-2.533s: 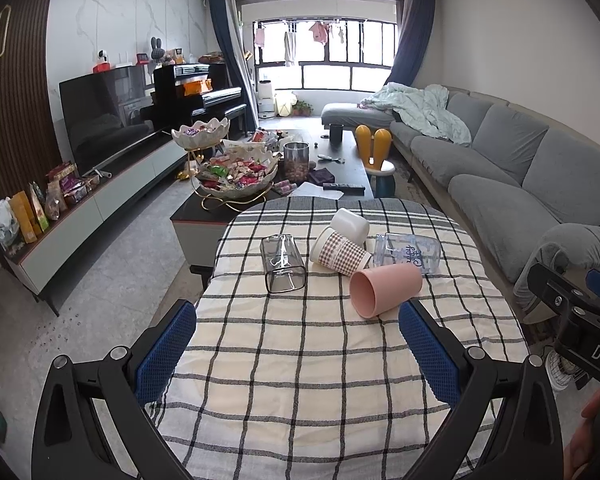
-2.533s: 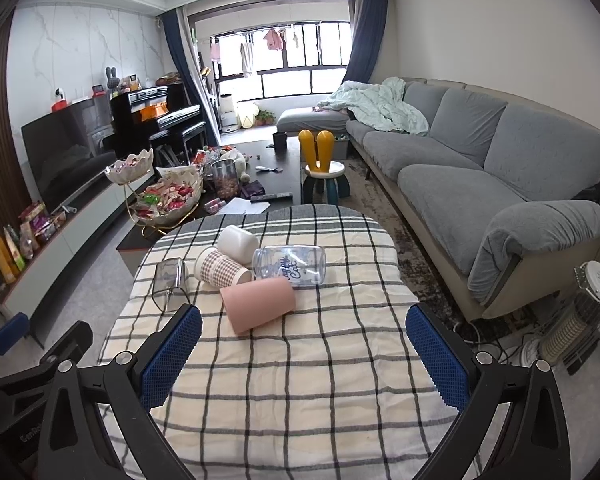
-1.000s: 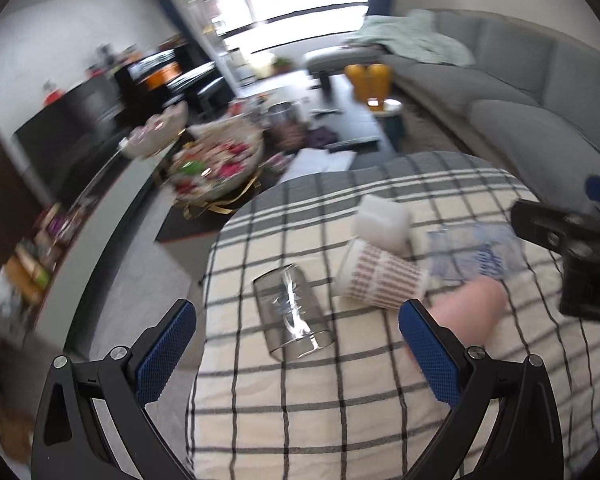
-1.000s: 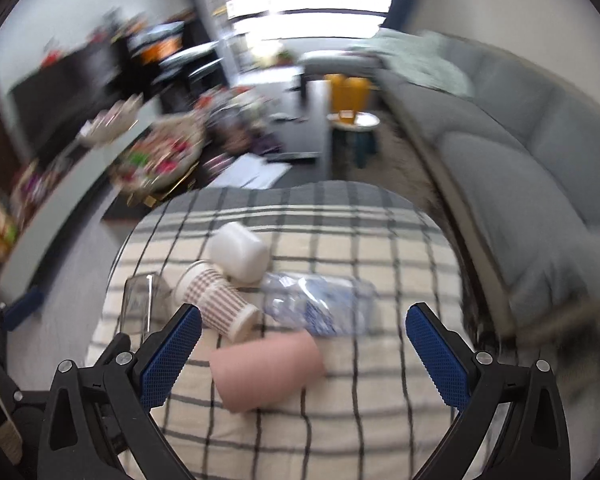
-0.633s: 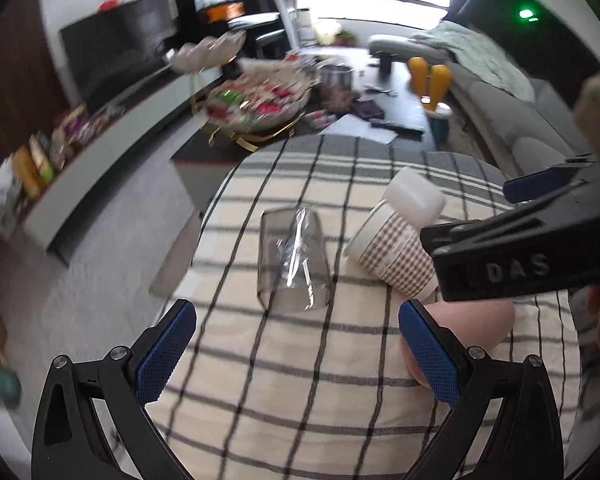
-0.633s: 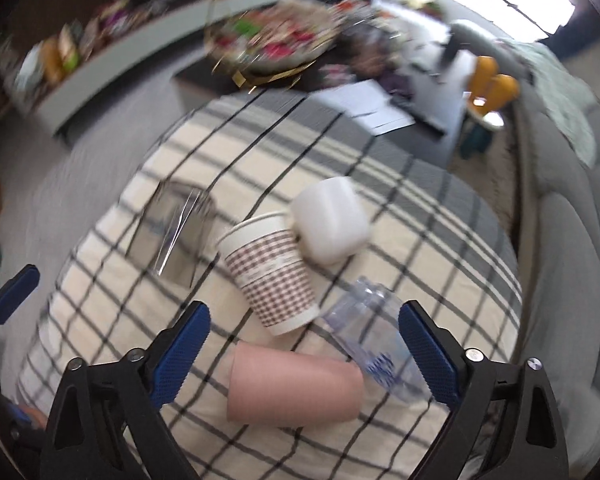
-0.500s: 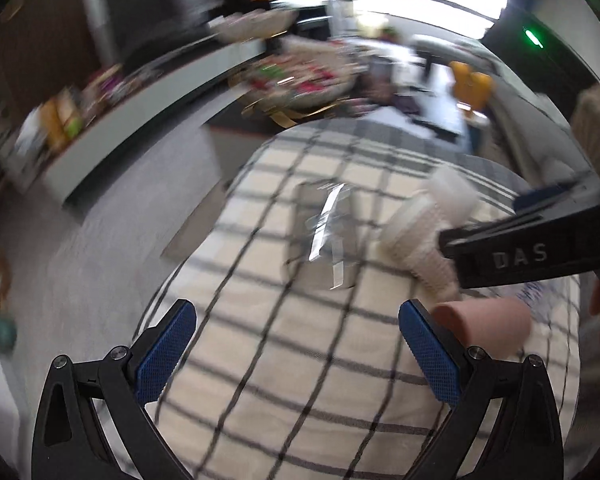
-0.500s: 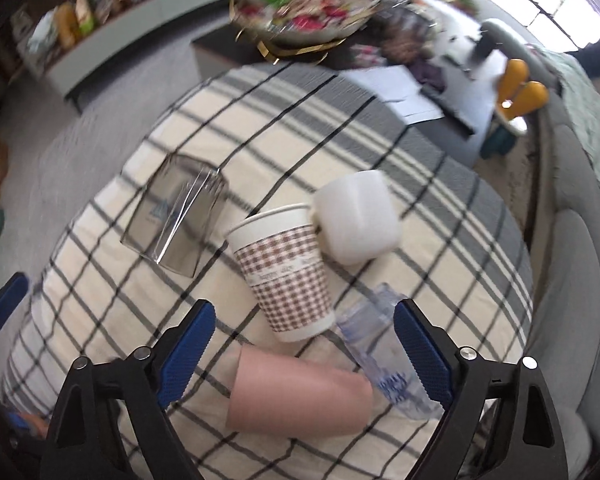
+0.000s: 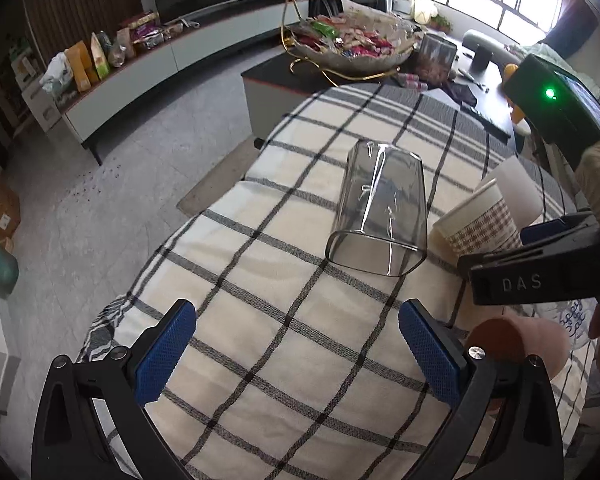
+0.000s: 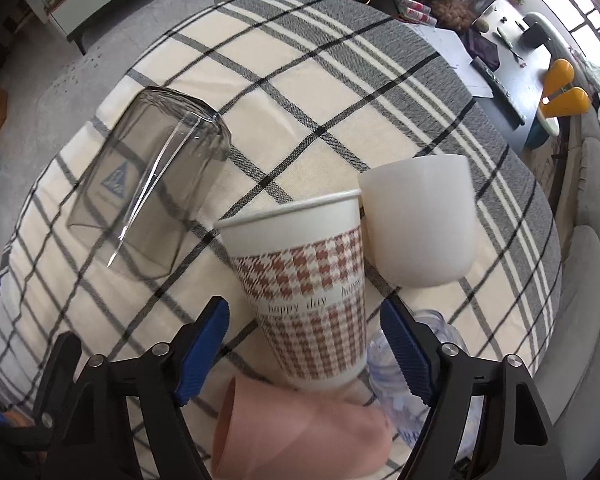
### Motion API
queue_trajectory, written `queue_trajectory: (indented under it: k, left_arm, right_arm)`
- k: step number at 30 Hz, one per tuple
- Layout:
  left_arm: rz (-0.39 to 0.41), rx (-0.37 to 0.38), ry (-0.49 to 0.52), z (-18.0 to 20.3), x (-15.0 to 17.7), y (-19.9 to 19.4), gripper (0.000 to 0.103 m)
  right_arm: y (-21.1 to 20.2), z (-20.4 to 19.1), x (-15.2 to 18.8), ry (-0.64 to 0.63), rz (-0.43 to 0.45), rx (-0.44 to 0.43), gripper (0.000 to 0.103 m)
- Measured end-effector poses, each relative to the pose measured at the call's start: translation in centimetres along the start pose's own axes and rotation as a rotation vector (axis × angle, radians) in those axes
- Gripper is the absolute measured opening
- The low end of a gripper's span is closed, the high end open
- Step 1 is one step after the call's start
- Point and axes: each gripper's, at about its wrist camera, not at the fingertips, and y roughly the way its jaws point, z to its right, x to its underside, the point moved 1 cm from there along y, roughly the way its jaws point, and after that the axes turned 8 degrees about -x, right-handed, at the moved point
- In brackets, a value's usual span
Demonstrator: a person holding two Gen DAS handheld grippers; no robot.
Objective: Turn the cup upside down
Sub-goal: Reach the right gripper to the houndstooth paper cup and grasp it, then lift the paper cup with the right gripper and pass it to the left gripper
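Blue-padded right gripper (image 10: 304,344) jaws stand wide apart around the checked paper cup (image 10: 306,292), apparently untouched; left gripper (image 9: 296,344) jaws gape empty.

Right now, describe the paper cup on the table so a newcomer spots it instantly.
On the checked tablecloth, five cups lie on their sides in a cluster. The paper cup lies mid-cluster, between the clear glass and the plain white cup. Only it has a brown houndstooth band and "happy day" lettering.

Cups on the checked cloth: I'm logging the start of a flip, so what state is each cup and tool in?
Clear glass: on its side.
Paper cup: on its side, between the right tool's open fingers.
White cup: on its side.
Pink cup: on its side.
Left tool: open, empty.
Right tool: open.
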Motion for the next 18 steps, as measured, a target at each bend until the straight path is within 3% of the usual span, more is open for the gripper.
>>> queue_trajectory:
  k: [3, 13, 18]
  left_arm:
    - [-0.013, 0.006, 0.004, 0.0, 0.0, 0.5, 0.103]
    - [0.043, 0.029, 0.051, -1.7, -0.4, -0.8, 0.103]
    - [0.083, 0.123, 0.091, -4.8, -0.4, -2.9, 0.103]
  right_arm:
    - [0.7, 0.2, 0.1, 0.026, -0.009, -0.019, 0.064]
    - [-4.2, -1.2, 2.1, 0.156, 0.121, -0.083, 0.062]
    - [-7.4, -2.8, 4.4, 0.320, 0.224, -0.197, 0.062]
